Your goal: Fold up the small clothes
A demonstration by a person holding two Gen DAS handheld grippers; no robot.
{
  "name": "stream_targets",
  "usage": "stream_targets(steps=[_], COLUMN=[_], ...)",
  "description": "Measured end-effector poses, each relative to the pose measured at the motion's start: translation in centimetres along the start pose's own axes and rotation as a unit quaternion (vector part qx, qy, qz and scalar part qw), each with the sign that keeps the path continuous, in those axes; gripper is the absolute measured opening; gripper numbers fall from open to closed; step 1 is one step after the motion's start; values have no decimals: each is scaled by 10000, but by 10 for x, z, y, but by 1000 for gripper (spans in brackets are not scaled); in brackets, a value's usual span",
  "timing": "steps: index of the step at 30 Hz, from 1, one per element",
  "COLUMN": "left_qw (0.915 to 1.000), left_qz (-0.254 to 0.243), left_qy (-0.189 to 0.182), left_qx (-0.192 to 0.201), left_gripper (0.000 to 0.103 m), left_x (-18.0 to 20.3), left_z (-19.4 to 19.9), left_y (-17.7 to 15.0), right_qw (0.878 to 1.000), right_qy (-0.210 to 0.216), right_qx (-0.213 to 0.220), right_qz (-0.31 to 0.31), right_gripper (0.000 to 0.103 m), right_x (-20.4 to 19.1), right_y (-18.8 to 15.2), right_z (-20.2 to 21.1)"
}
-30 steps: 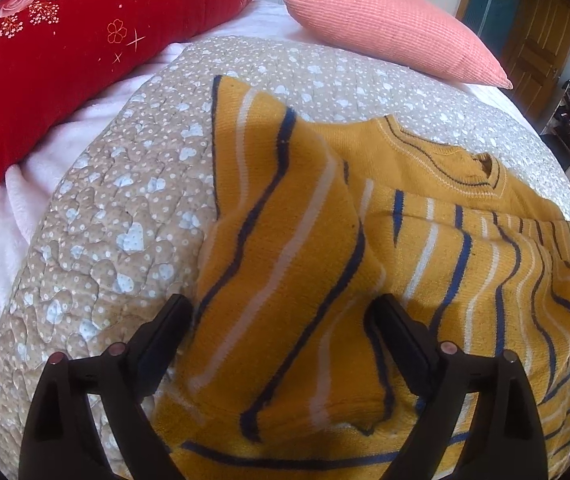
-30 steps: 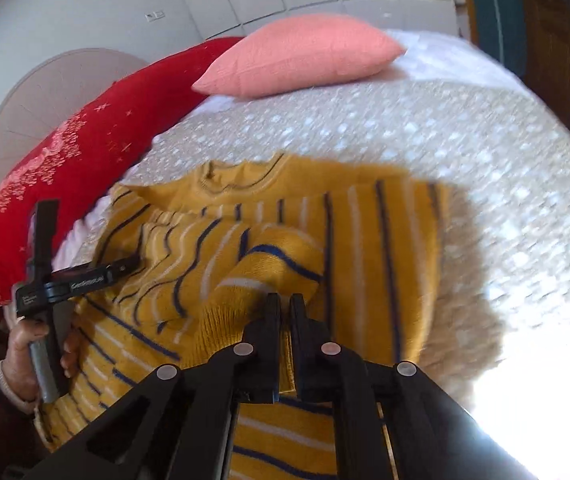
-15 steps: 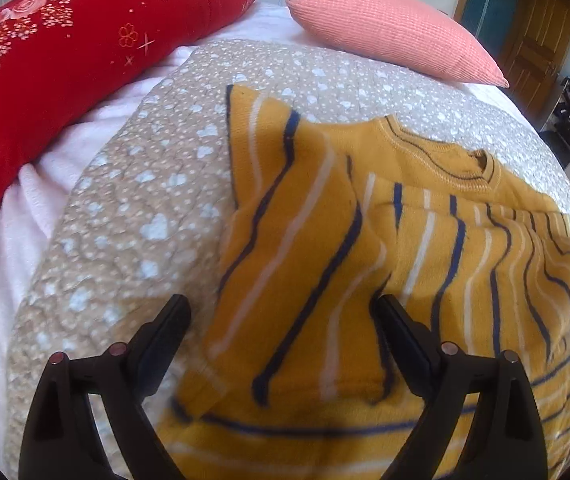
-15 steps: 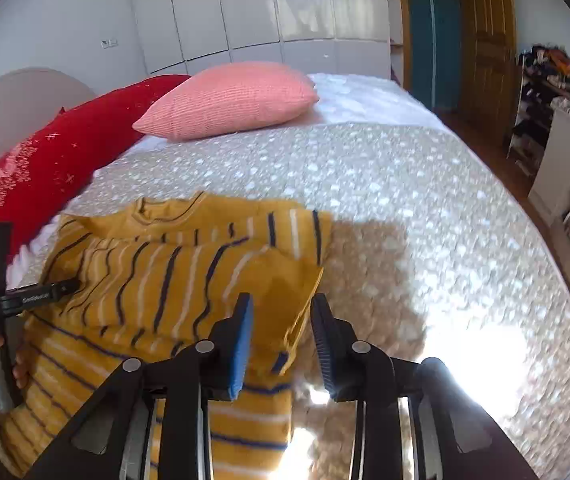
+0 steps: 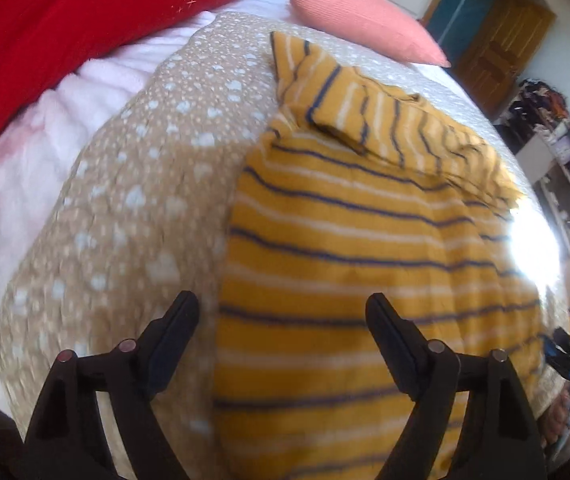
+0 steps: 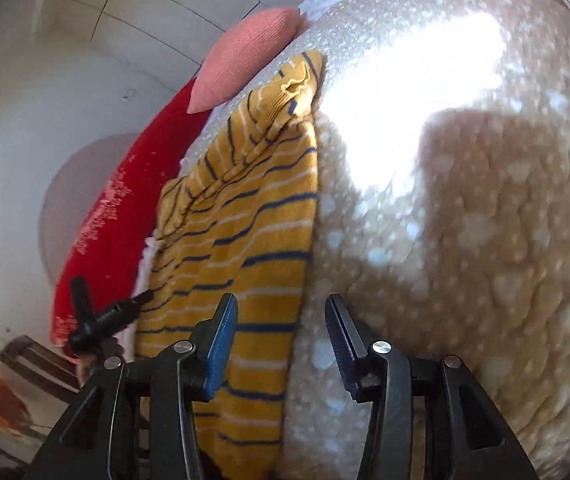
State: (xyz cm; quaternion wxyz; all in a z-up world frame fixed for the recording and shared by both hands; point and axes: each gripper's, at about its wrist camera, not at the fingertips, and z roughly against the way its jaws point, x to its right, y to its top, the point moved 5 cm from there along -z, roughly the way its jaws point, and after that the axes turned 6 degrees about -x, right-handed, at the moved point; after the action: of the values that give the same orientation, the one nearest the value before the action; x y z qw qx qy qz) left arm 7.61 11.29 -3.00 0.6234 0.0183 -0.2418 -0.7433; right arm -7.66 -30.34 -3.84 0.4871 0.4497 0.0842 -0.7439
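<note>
A mustard-yellow sweater (image 5: 365,248) with navy and white stripes lies flat on the bed's quilt (image 5: 133,208), both sleeves folded in across the chest at its far end, toward the head of the bed. From the right wrist view the same sweater (image 6: 253,216) runs lengthwise up the bed, its right edge straight against the bare quilt (image 6: 485,240), the collar end nearest the pillows.

The left hand-held gripper (image 5: 283,320) hangs over the sweater's near end with its jaws spread wide and nothing between them — the left finger over the quilt just beside the sweater's left edge, the right finger over the striped knit. The right hand-held gripper (image 6: 281,320) is likewise open and empty, straddling the sweater's right edge: one finger over the knit, the other over the quilt. Whether either touches the fabric cannot be told.

The quilt is tan, dotted with pale hearts, and a bright patch of sunlight falls across it past the sweater. Beyond, at the head of the bed, rest a long red pillow (image 5: 85,12) with flower print and a pink pillow (image 5: 365,24). A wooden door (image 5: 501,48) stands past the bed's far corner.
</note>
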Motion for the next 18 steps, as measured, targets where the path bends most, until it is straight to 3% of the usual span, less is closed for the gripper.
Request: stream_targets(steps=[6, 11, 18], left_qw=[9972, 9908, 9884], left_qz=[219, 502, 478], left_qy=[-696, -1244, -1440], left_qx=[172, 164, 7], left_gripper=[75, 74, 74], left_x=[7, 17, 29], left_z=[24, 31, 15], left_y=[-38, -76, -114], right_qw=[9979, 9964, 9938], right_qy=[542, 716, 889], right_qx=[-360, -455, -668], right_qz=[13, 6, 23], right_gripper=[51, 51, 51], right_x=[-23, -35, -41], right_y=[-39, -62, -87], right_z=[-20, -33, -45])
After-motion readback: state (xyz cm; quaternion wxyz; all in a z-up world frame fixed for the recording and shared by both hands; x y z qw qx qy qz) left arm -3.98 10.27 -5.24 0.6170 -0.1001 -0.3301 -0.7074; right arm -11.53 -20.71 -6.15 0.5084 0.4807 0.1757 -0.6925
